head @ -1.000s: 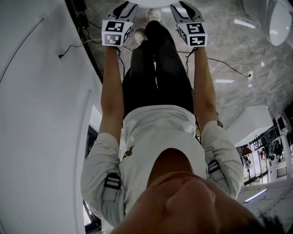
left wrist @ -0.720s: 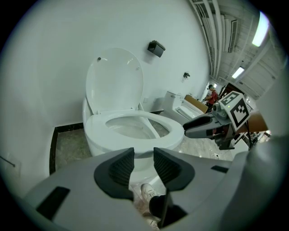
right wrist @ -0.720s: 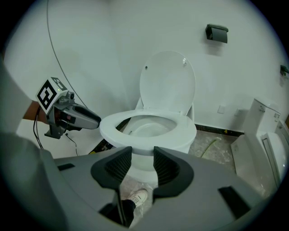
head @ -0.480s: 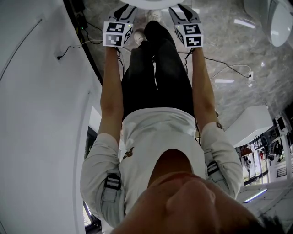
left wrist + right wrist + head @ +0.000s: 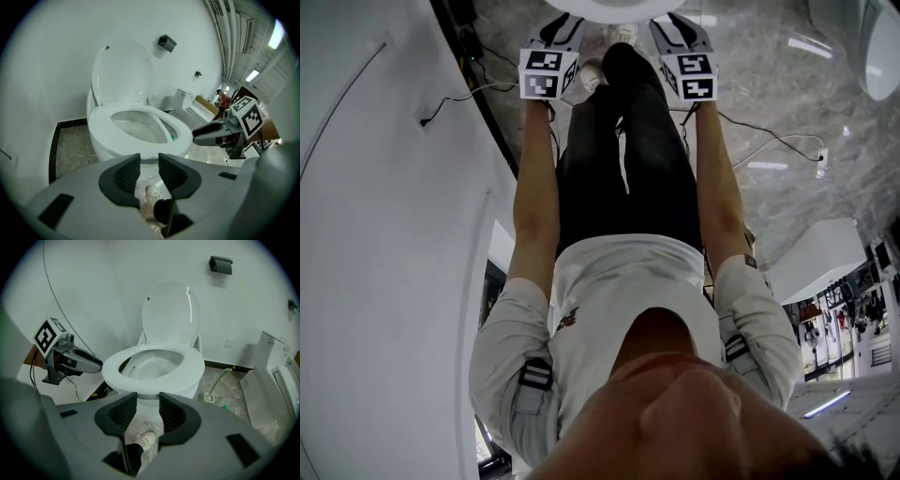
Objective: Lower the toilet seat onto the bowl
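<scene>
A white toilet stands against the wall. Its seat ring (image 5: 140, 123) (image 5: 154, 363) lies flat on the bowl, and the lid (image 5: 123, 70) (image 5: 171, 312) stands upright behind it. My left gripper (image 5: 149, 172) hangs in front of the bowl's front edge, low and apart from it. Its jaws are closing with nothing between them. My right gripper (image 5: 147, 411) is alongside it, open and empty, also short of the rim. Each shows in the other's view: the right gripper (image 5: 211, 133) and the left gripper (image 5: 82, 363). In the head view both marker cubes (image 5: 546, 73) (image 5: 694, 75) sit below the toilet's rim (image 5: 614, 7).
A black box (image 5: 167, 43) (image 5: 220, 265) is mounted on the wall above the toilet. Another white fixture (image 5: 276, 376) stands to the right. A hose and a floor socket (image 5: 209, 398) lie beside the bowl, with cables (image 5: 769, 141) on the marble floor. My shoe (image 5: 143, 441) is below the jaws.
Both grippers have stayed in front of the toilet and drawn slightly closer together. The head view has shifted a little.
</scene>
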